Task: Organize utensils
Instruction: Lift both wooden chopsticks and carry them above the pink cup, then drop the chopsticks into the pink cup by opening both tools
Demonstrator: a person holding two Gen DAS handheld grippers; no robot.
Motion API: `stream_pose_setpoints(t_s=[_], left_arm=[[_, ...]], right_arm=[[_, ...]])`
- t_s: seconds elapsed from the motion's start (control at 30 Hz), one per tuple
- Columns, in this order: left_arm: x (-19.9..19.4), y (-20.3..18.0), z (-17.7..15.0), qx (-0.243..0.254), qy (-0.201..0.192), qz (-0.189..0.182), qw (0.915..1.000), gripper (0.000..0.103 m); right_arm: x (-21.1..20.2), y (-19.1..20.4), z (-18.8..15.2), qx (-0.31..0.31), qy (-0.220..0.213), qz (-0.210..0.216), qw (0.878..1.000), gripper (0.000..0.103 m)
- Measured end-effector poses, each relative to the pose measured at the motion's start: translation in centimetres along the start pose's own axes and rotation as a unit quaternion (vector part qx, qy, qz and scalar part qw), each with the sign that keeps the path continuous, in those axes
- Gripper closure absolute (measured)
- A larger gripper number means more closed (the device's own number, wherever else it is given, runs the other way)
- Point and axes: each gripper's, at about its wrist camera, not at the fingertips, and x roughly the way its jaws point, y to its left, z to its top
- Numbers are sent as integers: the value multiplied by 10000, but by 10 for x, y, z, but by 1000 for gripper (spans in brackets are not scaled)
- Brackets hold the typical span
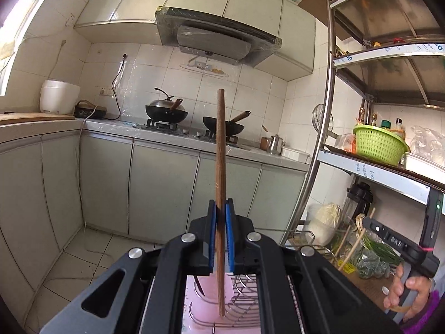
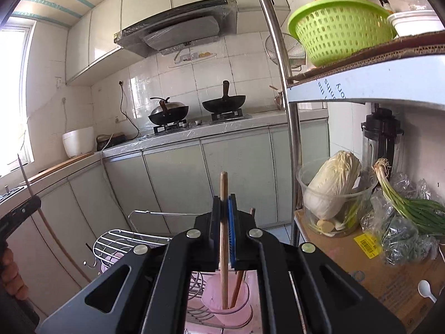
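Observation:
My left gripper [image 1: 221, 208] is shut on a dark brown wooden chopstick [image 1: 220, 144] held upright; its lower tip hangs over the wire dish rack [image 1: 239, 303] with its pink tray. My right gripper [image 2: 224, 203] is shut on a light wooden chopstick [image 2: 224, 192], also upright, with its lower end inside the pink utensil cup [image 2: 228, 303]. A second brown chopstick [image 2: 239, 281] stands in that cup. The right gripper also shows in the left wrist view [image 1: 361, 224] at the right, with a pale chopstick. The left gripper's body and its chopstick show at the left edge of the right wrist view [image 2: 26, 178].
A metal shelf unit [image 2: 292, 128] stands at the right with a green basket [image 2: 342, 27], cabbage in a clear bowl [image 2: 331, 186], green onions [image 2: 411, 206] and a white spoon [image 2: 425, 289]. Counter with two woks [image 1: 222, 126] and rice cooker [image 1: 58, 96] lies across the room.

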Motion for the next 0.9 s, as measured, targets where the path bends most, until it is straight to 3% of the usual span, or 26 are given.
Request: stream_pose_setpoints(t_s=[0.2,0.53,0.9], left_arm=[[38,-8,-3,193,-92,278,9994,97],[50,-7,-50,181,583,136,9980,97],[80,33,-82,-466,1309,284,9899,97]], right_arm=[[6,-8,-14,118,191,32,9997,98],[15,-7,-29,88,438,131,9989,98],[19,-11,-34,208,481,78,9986,98]])
